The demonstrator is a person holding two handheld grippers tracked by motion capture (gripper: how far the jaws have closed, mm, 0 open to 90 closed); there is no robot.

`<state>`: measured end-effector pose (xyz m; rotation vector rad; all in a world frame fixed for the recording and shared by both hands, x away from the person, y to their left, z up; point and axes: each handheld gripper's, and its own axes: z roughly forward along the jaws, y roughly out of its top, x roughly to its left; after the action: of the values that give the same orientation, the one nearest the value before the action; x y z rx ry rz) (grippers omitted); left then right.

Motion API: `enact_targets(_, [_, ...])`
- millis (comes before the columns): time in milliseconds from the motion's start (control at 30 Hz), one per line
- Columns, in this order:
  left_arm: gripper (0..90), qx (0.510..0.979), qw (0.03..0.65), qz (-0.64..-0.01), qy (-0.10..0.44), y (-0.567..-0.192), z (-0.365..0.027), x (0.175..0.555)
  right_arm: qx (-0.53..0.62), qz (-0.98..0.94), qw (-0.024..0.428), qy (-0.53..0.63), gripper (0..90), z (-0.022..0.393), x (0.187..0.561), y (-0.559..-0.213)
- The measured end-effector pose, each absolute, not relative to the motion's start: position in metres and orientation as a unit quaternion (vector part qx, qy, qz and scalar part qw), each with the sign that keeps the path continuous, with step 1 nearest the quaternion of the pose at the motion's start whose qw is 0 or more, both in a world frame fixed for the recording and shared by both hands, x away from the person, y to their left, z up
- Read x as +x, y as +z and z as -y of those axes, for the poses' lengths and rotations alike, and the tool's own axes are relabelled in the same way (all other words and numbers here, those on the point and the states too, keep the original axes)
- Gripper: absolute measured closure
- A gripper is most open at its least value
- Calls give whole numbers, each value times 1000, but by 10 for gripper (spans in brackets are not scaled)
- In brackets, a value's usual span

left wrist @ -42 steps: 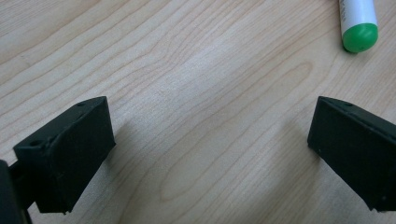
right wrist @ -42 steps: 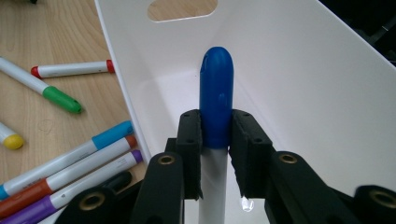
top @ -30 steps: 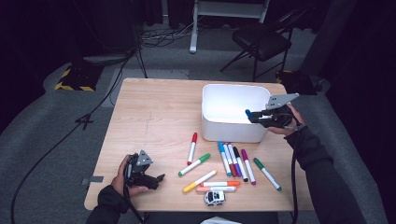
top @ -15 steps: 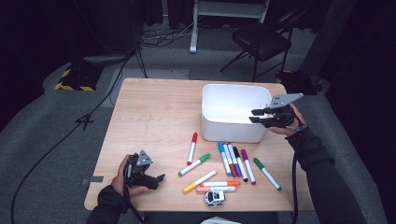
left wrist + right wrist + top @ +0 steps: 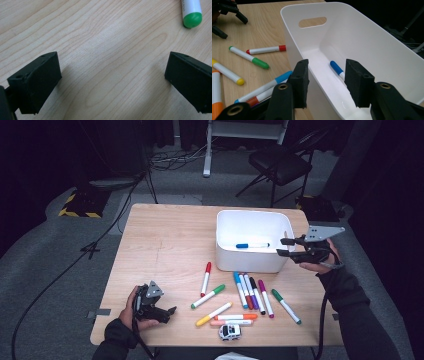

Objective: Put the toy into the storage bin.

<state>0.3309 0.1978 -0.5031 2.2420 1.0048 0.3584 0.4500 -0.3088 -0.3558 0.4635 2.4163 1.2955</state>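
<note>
The blue-capped white marker lies on the floor of the white plastic bin. My right claw at the bin's rim has just been opening, nothing between its jaws. My left claw rests spread apart on the wooden counter.

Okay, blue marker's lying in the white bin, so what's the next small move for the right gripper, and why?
Probably swing the right gripper back from the white bin toward the markers on the table, say the purple marker. Its jaws have just been opening and nothing is between them, the blue marker lies loose on the bin floor, and many markers remain outside. The left gripper rests open near the table's front edge.
</note>
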Motion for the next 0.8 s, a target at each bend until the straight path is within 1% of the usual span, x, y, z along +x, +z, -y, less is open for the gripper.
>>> enact_targets(233, [7, 855, 322, -382, 137, -503, -198, 331, 158, -849, 174, 473, 533, 323, 418, -362])
enact_targets(300, [7, 855, 323, -382, 136, -503, -198, 331, 157, -849, 174, 474, 533, 323, 414, -364])
enact_targets(367, [7, 855, 324, -382, 137, -503, -198, 331, 152, -853, 159, 473, 533, 325, 400, -379])
enact_targets(433, [7, 855, 323, -382, 137, -503, -198, 331, 153, -859, 156, 462, 533, 324, 393, -392])
enact_targets(467, [7, 855, 323, -382, 137, -503, -198, 331, 153, -859, 156, 462, 533, 324, 393, -392])
enact_targets(500, [7, 855, 322, -382, 138, -503, -198, 331, 155, -865, 147, 455, 532, 325, 388, -404])
enact_targets(567, [7, 855, 322, -382, 138, -503, -198, 331, 165, -865, 135, 454, 529, 325, 384, -416])
enact_targets(600, [7, 855, 322, -382, 138, -503, -198, 331, 165, -865, 135, 454, 529, 325, 384, -416])
enact_targets(633, [7, 855, 322, -382, 138, -503, -198, 331, 171, -869, 130, 447, 528, 325, 382, -428])
enact_targets(700, [7, 855, 322, -382, 138, -503, -198, 331, 179, -871, 126, 439, 526, 325, 379, -438])
enact_targets(733, [7, 855, 322, -382, 138, -503, -198, 331, 179, -871, 126, 439, 526, 325, 379, -438])
enact_targets(767, [7, 855, 323, -382, 138, -503, -198, 331, 182, -875, 118, 433, 524, 326, 377, -450])
enact_targets(800, [7, 855, 323, -382, 138, -503, -198, 331, 184, -876, 116, 430, 521, 327, 376, -453])
